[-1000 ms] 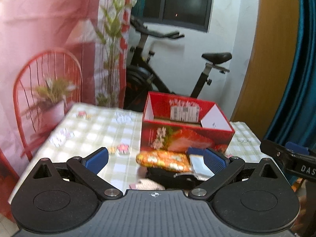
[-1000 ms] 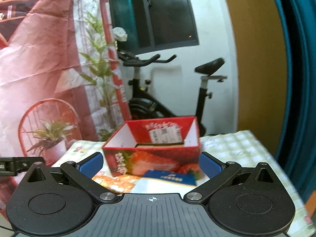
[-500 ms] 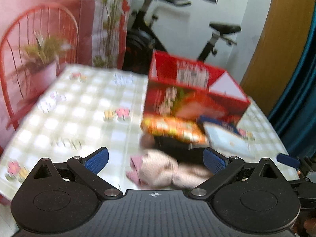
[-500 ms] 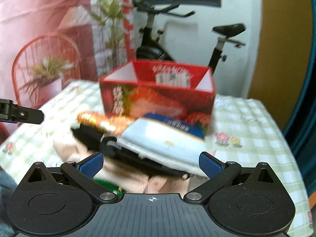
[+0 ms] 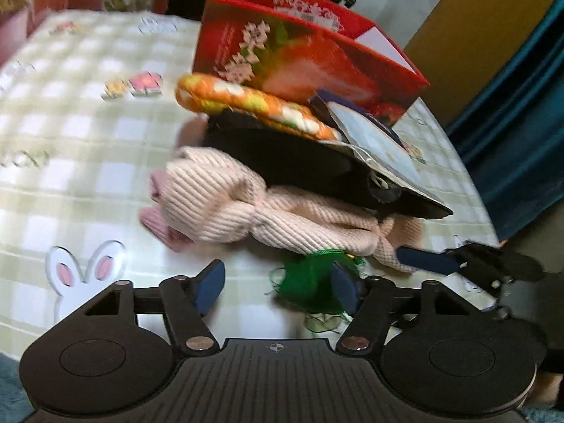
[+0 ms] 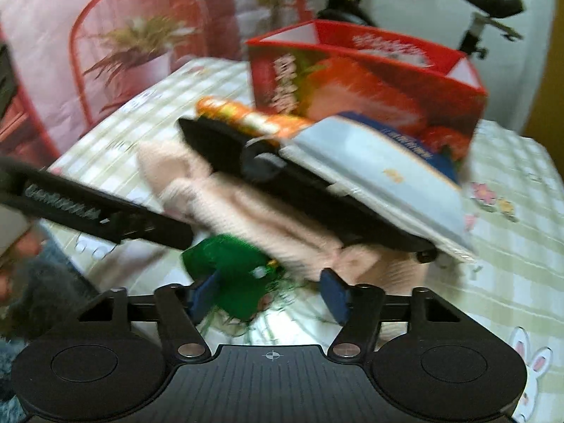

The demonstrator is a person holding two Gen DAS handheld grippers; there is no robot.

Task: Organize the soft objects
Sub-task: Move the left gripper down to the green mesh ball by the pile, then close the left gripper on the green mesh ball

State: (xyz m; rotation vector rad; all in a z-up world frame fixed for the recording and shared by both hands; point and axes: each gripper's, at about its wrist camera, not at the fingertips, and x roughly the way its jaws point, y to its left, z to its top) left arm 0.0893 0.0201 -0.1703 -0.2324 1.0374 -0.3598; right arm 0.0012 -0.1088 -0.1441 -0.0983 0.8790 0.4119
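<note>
A pile of soft things lies on the checked tablecloth (image 5: 70, 162) in front of a red strawberry box (image 5: 299, 53). At the bottom is a pink knitted piece (image 5: 246, 208), with a black item (image 5: 292, 162), an orange patterned roll (image 5: 246, 105) and a pale blue packet (image 5: 380, 144) on top. A green tuft (image 5: 310, 282) lies at the near edge. My left gripper (image 5: 278, 285) is open just before the tuft. My right gripper (image 6: 271, 292) is open, the green tuft (image 6: 229, 268) by its left finger, under the pink knit (image 6: 246, 211).
The red box (image 6: 370, 81) stands open-topped behind the pile. A red wire chair (image 6: 141, 53) with a plant is at the far left of the table. An exercise bike (image 6: 493, 17) stands behind. A teal curtain (image 5: 521, 88) hangs at the right.
Both grippers have dropped and tilted down towards the table, closing in on the pile. Their jaws have narrowed from wide open. The pink knit and green tuft have come into view.
</note>
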